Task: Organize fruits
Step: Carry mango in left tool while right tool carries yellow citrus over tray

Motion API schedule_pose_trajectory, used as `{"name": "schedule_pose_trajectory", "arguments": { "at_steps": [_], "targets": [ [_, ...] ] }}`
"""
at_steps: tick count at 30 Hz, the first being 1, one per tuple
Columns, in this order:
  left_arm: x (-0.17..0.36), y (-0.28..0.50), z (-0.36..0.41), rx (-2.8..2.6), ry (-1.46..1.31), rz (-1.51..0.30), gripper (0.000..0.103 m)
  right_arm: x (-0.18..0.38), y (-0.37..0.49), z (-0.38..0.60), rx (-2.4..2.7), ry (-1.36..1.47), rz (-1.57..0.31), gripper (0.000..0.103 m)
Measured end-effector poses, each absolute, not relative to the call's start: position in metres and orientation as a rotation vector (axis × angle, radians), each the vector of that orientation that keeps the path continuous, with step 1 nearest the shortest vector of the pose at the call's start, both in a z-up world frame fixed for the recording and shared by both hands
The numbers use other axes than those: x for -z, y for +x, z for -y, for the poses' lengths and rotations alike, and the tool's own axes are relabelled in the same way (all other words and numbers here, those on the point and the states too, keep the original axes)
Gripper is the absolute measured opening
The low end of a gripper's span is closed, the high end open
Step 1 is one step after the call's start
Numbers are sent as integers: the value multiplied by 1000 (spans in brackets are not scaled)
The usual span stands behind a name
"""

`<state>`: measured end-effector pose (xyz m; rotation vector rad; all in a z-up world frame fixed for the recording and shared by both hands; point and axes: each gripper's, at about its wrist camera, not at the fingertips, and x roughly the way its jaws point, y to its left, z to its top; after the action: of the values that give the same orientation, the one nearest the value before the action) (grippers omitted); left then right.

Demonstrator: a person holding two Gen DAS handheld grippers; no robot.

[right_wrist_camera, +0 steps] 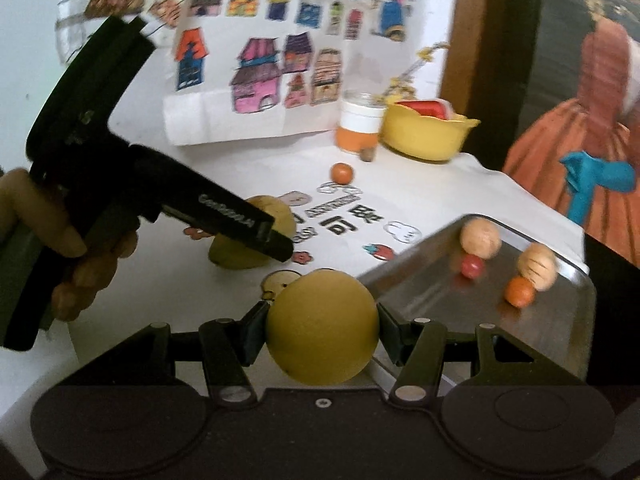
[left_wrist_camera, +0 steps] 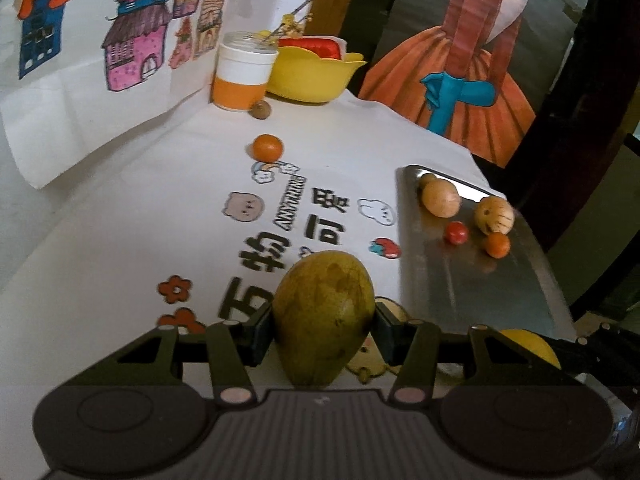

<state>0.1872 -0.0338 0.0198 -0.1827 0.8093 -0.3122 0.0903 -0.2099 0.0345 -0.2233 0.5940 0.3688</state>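
My left gripper (left_wrist_camera: 323,330) is shut on a green-yellow mango (left_wrist_camera: 324,312), held just above the white printed cloth, left of the steel tray (left_wrist_camera: 440,280). In the right wrist view that same mango (right_wrist_camera: 256,256) shows behind the left gripper (right_wrist_camera: 276,248), held by a hand (right_wrist_camera: 80,264). My right gripper (right_wrist_camera: 322,330) is shut on a round yellow fruit (right_wrist_camera: 322,326) at the tray's (right_wrist_camera: 540,332) near-left corner. On the tray lie tan fruits (left_wrist_camera: 441,198), a red one (left_wrist_camera: 457,233) and a small orange one (left_wrist_camera: 496,245). A loose orange (left_wrist_camera: 267,147) rests on the cloth.
At the back stand a white-and-orange cup (left_wrist_camera: 244,76), a yellow bowl (left_wrist_camera: 316,76) with something red inside, and a small brown fruit (left_wrist_camera: 261,111). A drawing sheet (left_wrist_camera: 92,60) leans on the wall at left. The table edge drops off right of the tray.
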Motion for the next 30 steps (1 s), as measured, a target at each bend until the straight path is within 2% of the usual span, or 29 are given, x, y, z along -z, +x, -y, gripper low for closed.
{"name": "schedule_pose_trajectory", "arguments": {
  "at_steps": [17, 30],
  "targets": [
    [-32, 191, 91, 414, -171, -793, 56, -38, 85, 269, -215, -144, -563, 59],
    [-23, 224, 141, 480, -142, -812, 56, -26, 122, 307, -155, -115, -569, 59]
  ]
}}
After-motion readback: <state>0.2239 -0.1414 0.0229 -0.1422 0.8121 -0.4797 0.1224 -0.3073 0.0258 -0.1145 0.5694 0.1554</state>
